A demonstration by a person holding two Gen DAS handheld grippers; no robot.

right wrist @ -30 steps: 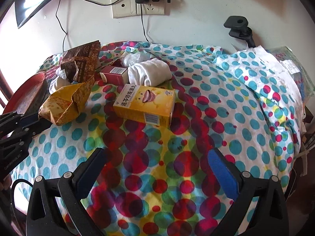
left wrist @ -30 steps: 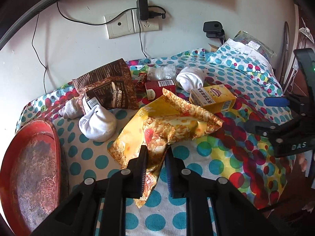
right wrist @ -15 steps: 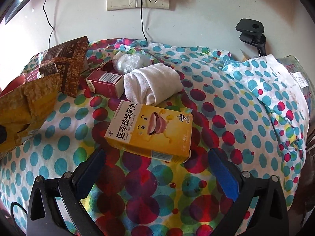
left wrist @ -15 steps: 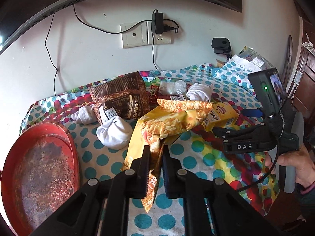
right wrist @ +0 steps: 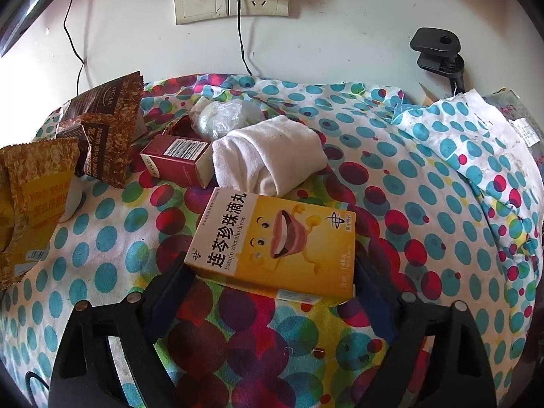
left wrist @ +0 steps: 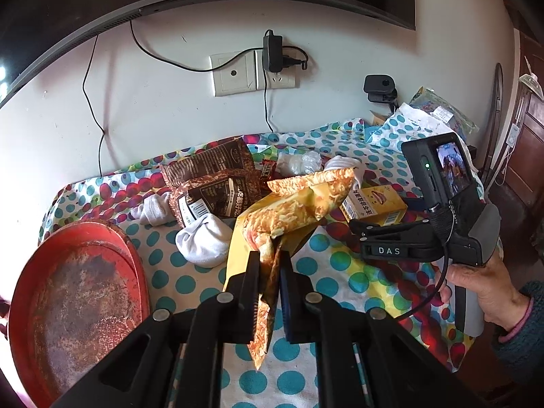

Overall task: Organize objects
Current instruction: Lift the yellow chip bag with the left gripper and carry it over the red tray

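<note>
L gripper (left wrist: 268, 272) clamped on yellow snack bag (left wrist: 292, 207), lifted off dotted cloth (left wrist: 340, 282), w/ red tray (left wrist: 78, 292) beside. R gripper (right wrist: 272, 292) jaws just been closing, straddling yellow medicine box (right wrist: 275, 248); contact unclear. Behind: rolled white towel (right wrist: 268, 156), red box (right wrist: 176, 159).

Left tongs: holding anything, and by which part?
Yes: the left tongs pinch the crinkly yellow snack bag by its lower end.

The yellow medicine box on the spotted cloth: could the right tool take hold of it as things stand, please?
Probably yes. The right tool already straddles the yellow medicine box, one finger at each end, its jaws having just been closing, with nothing between. The rolled white towel lies behind, apart.
</note>
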